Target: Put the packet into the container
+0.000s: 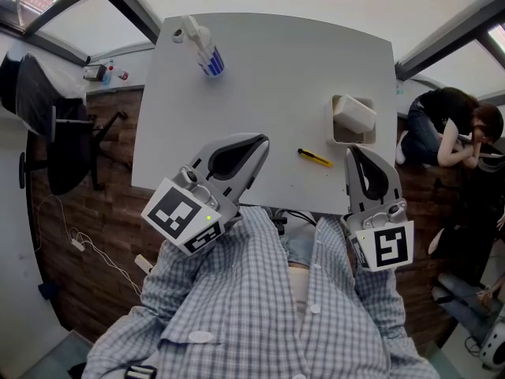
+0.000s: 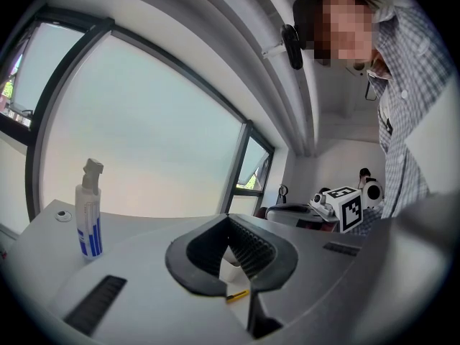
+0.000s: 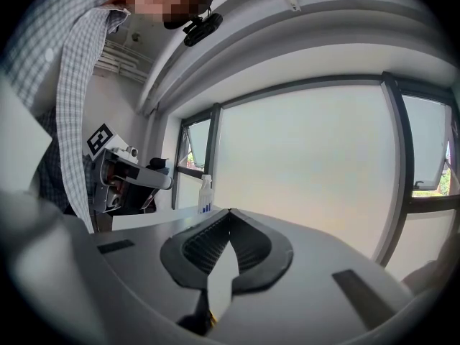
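Note:
A small yellow packet [image 1: 315,158] lies flat near the front edge of the white table [image 1: 276,77]. The same packet [image 2: 237,294] shows low through the gap in the left gripper view. An open white container [image 1: 353,118] stands just behind and to the right of it. My left gripper [image 1: 263,140] hovers over the table's front, left of the packet, shut and empty, its tips meeting [image 2: 230,218]. My right gripper [image 1: 351,150] sits right of the packet and in front of the container, also shut with nothing held [image 3: 231,211].
A white spray bottle [image 1: 203,50] with blue stripes stands at the table's far left corner. Black office chairs [image 1: 47,125] are on the floor to the left. A seated person [image 1: 450,129] is at the right beside the table. Windows run behind the table.

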The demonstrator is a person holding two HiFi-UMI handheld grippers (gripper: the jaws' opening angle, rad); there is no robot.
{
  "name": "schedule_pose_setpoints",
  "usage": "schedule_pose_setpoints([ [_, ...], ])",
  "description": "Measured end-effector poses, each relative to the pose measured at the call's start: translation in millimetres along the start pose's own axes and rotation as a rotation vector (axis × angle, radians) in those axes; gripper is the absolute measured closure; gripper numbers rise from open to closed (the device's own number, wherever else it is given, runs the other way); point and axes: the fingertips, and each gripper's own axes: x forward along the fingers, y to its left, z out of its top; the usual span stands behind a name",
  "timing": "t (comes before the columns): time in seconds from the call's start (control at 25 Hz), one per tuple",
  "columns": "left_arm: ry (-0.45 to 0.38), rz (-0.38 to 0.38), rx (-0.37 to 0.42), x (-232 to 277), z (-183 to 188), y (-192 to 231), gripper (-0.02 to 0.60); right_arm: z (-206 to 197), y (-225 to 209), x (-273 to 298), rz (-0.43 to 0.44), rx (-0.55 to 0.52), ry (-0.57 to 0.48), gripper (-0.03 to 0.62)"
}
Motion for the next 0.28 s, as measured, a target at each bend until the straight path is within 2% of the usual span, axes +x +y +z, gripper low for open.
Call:
schedule_pose_setpoints([
  [0.28, -0.005, 0.007, 0.004, -2.7, 3.7, -0.5, 0.574, 2.9, 1.3, -0.7, 0.006, 0.002, -0.007, 0.582],
])
